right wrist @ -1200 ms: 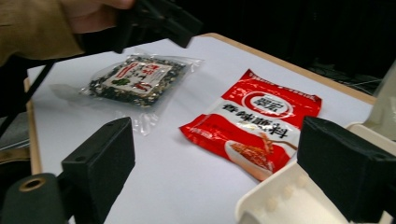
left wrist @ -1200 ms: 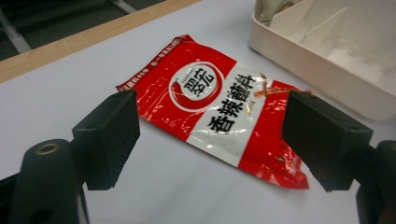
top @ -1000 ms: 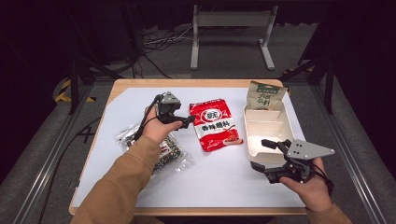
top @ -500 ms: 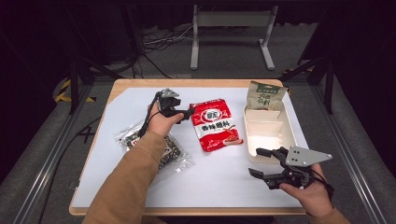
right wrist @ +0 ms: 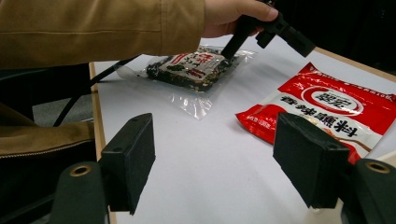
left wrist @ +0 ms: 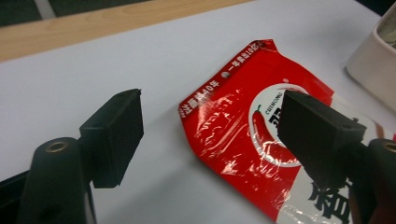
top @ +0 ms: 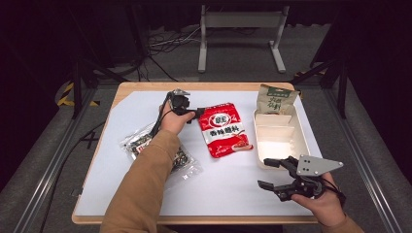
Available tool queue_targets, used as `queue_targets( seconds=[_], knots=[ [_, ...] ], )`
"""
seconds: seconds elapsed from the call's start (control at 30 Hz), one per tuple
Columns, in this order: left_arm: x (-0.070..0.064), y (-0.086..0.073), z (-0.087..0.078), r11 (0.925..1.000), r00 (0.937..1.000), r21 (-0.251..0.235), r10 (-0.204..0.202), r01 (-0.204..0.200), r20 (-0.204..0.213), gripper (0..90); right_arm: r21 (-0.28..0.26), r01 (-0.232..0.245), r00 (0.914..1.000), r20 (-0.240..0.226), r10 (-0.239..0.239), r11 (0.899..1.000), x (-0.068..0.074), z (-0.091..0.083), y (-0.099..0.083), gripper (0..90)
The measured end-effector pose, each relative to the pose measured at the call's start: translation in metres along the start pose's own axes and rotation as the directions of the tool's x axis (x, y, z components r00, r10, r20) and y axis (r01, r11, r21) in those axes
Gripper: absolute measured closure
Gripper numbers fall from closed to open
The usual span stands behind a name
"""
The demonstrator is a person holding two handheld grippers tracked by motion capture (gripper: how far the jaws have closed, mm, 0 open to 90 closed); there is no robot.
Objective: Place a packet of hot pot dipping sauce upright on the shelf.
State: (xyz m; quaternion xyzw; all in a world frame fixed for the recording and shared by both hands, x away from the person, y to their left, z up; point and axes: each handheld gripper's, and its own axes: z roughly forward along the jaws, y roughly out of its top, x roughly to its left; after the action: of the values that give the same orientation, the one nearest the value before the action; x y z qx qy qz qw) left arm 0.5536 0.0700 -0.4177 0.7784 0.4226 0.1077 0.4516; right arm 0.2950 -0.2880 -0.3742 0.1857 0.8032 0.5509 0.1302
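The sauce packet (top: 224, 128) lies flat at the middle of the table (top: 121, 97). The tray (top: 279, 138) sits just to its right, with a small pouch (top: 276, 99) propped at the tray's far end. The clear bag (top: 145, 143) lies to the left of the packet, partly under the person's sleeve (top: 143, 184).

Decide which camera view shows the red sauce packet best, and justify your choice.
The high view: the whole red sauce packet lies flat between the left gripper and the white tray. The left gripper view shows its top corner close up; the right gripper view shows it partly, behind a jaw.
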Motion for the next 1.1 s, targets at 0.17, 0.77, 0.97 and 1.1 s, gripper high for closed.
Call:
queue_targets(
  seconds=[0.17, 0.77, 0.97, 1.1],
  knots=[
    [0.003, -0.004, 0.01, 0.9998, 0.9998, 0.009, -0.017, 0.017, -0.009, 23.3, 0.002, -0.004, 0.9995, -0.033, 0.004, 1.0, 0.001, 0.003, -0.005, 30.7],
    [0.001, -0.01, 0.026, 0.9883, 0.9976, 0.141, -0.063, 0.058, 0.031, 22.6, 0.014, 0.001, 0.9987, -0.051, 0.0, 1.0, 0.005, 0.007, -0.006, 30.0],
    [-0.001, -0.01, 0.029, 0.9828, 0.9971, 0.177, -0.062, 0.054, 0.043, 27.1, 0.015, 0.0, 0.9988, -0.05, 0.001, 1.0, 0.005, 0.006, -0.006, 29.9],
    [-0.002, -0.009, 0.03, 0.9816, 0.9977, 0.185, -0.055, 0.047, 0.039, 27.7, 0.022, -0.007, 0.9986, -0.051, 0.008, 1.0, 0.004, 0.008, -0.008, 29.8]
  ],
)
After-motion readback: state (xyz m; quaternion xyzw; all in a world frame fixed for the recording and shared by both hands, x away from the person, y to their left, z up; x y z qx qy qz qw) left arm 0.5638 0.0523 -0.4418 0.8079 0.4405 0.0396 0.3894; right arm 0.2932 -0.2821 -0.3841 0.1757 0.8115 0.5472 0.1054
